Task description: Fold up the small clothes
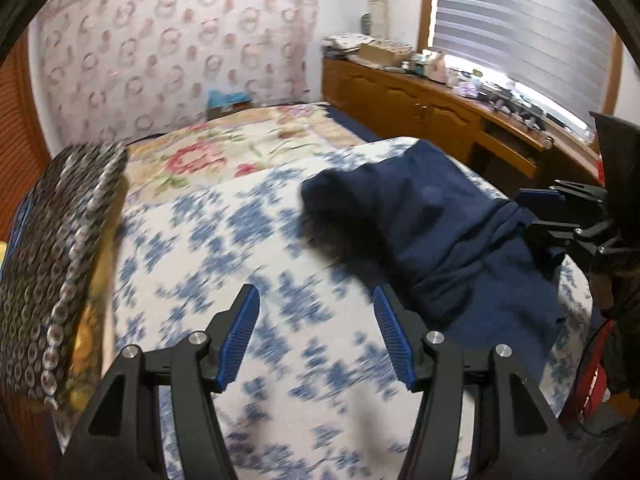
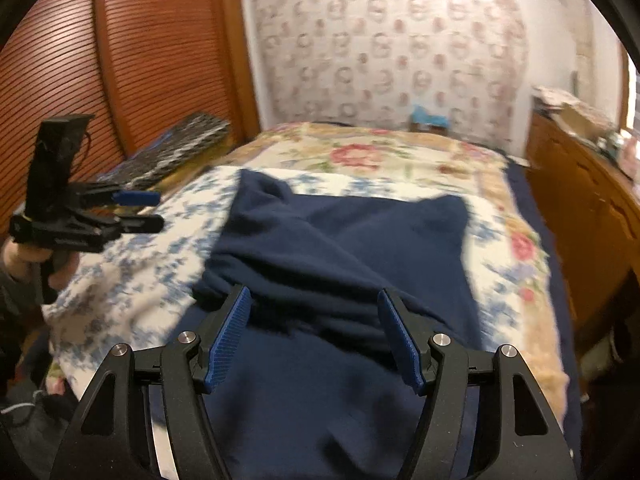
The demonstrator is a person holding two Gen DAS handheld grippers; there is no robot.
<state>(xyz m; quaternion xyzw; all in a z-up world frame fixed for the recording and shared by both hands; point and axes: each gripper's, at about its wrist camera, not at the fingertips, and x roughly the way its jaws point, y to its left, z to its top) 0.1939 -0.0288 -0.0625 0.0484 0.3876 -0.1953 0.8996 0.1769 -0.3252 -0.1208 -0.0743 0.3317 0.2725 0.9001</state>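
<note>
The left gripper [image 1: 316, 336] stands with its jaws well apart and nothing between them, over the bare blue-flowered cloth [image 1: 224, 240] to the left of the navy garment [image 1: 452, 232]. The right gripper [image 2: 314, 336] is also spread wide; the garment fills the space between its blue pads [image 2: 228, 340], but the pads do not seem to press on it, so I judge it unheld.

The navy garment lies rumpled on the blue-flowered cloth near the front of the bed [image 2: 400, 152], with a folded-over ridge running across its middle and two corners poking up at its far edge. The motion blur makes finer seams hard to read.

It looks like soft, thick knit or fleece: light, limp, not slippery and not fragile. It should drape and sag when lifted, and a pinch in the middle would only bunch it. My judgement is that the best hold is at the edges, one gripper on each near corner or hem, so the cloth can be pulled flat before folding.

Beyond the garment, a small teal box [image 2: 430, 118] sits at the bed's far end; its contents cannot be made out
</note>
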